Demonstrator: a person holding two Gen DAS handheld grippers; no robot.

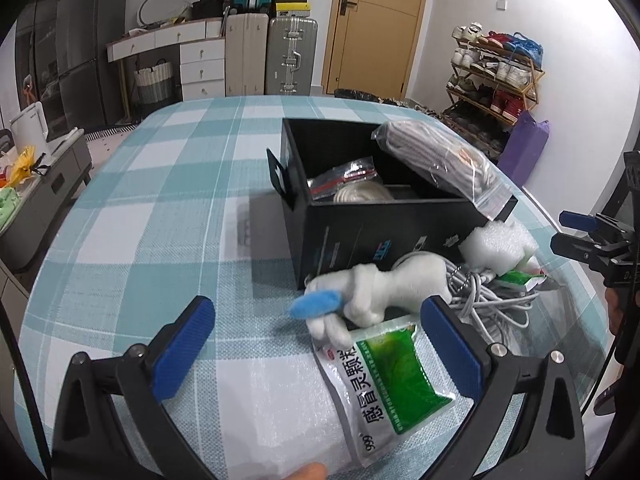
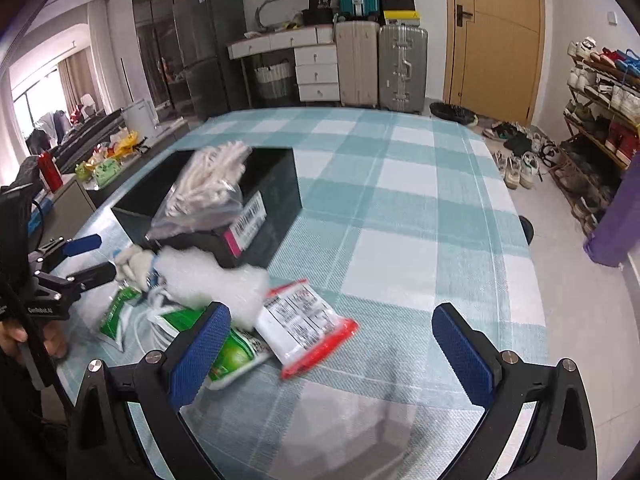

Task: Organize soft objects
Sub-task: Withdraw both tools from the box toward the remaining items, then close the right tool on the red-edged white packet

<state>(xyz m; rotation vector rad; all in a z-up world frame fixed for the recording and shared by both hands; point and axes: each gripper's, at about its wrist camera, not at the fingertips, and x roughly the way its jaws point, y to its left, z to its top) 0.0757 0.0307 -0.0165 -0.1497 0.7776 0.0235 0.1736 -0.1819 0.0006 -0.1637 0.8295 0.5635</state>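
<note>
Left wrist view: round table [image 1: 160,208] under a teal-and-white checked woven cloth; on it a matte black open box [image 1: 360,236], rigid, square-walled. A clear zip bag of rolled white cloth [image 1: 444,160] leans tilted over the box's right rim, half in, half out. In front of the box lies a heap: crumpled white foam sheet [image 1: 496,246], coiled grey cable [image 1: 492,300], a fuzzy white plush toy [image 1: 384,288] with a blue felt tip, and a glossy green-and-white sachet [image 1: 384,380]. Left gripper [image 1: 320,348] gapes wide, holding nothing; plush and sachet lie between its blue ribbed pads [image 1: 184,352]. Right gripper [image 2: 332,352] also spread wide, empty; a red-edged sachet [image 2: 308,320] lies just ahead of it.
</note>
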